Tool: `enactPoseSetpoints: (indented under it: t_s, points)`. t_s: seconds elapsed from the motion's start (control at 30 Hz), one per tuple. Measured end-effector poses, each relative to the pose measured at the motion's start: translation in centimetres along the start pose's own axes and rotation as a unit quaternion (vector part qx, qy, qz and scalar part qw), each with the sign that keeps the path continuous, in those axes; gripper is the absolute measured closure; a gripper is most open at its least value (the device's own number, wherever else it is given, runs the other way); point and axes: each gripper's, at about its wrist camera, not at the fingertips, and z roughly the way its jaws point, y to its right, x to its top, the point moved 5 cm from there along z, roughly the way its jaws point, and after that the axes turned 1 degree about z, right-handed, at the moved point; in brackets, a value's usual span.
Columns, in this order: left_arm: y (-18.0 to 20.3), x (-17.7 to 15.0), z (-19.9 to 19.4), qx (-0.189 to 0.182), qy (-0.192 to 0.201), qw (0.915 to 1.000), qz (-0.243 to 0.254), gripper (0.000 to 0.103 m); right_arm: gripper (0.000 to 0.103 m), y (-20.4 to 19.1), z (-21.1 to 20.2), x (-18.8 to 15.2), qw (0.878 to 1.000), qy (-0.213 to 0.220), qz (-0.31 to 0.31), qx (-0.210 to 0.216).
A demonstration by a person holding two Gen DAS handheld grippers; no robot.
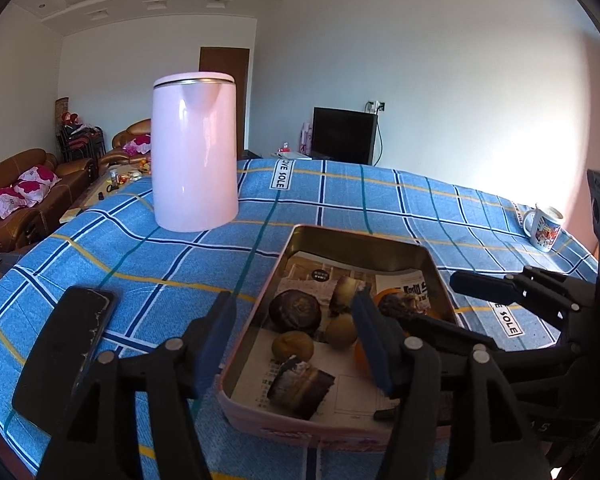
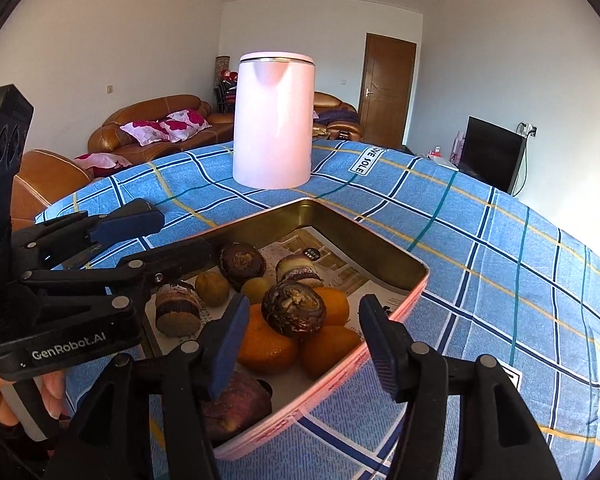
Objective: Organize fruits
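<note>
A metal tin tray (image 1: 356, 240) (image 2: 380, 244), lined with newspaper, holds the fruit on the blue checked tablecloth. In it are dark brown mangosteens (image 1: 295, 311) (image 2: 293, 308), small green-brown fruits (image 1: 292, 347) (image 2: 212, 288), oranges (image 2: 266, 344), cut dark pieces (image 1: 300, 386) (image 2: 178, 308) and a purple fruit (image 2: 236, 408) at the near corner. My left gripper (image 1: 296, 344) is open and empty, low over the tray's left side. My right gripper (image 2: 304, 344) is open and empty over the tray's near corner, above the oranges. Each gripper shows in the other's view (image 1: 500, 292) (image 2: 100, 240).
A tall pink kettle (image 1: 194, 152) (image 2: 274, 120) stands behind the tray. A black phone (image 1: 66, 348) lies at the left. A printed mug (image 1: 544, 226) stands at the far right edge. Sofas, a door and a TV are beyond the table.
</note>
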Motion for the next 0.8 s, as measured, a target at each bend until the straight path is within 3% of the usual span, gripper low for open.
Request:
enactPoseSetpoints:
  t_s: [0.17, 0.8]
  points:
    - [0.6, 0.5, -1.2, -0.005, 0.017, 0.9998, 0.003, 0.032, 0.039, 0.9, -2.0, -0.3, 1.0, 0.014, 0.012, -0.017]
    - [3.4, 0.9, -3.0, -0.026, 0.033, 0.9989, 0.022, 0.026, 0.033, 4.3, -8.4, -1.0, 0.994, 0.067, 0.056, -0.073]
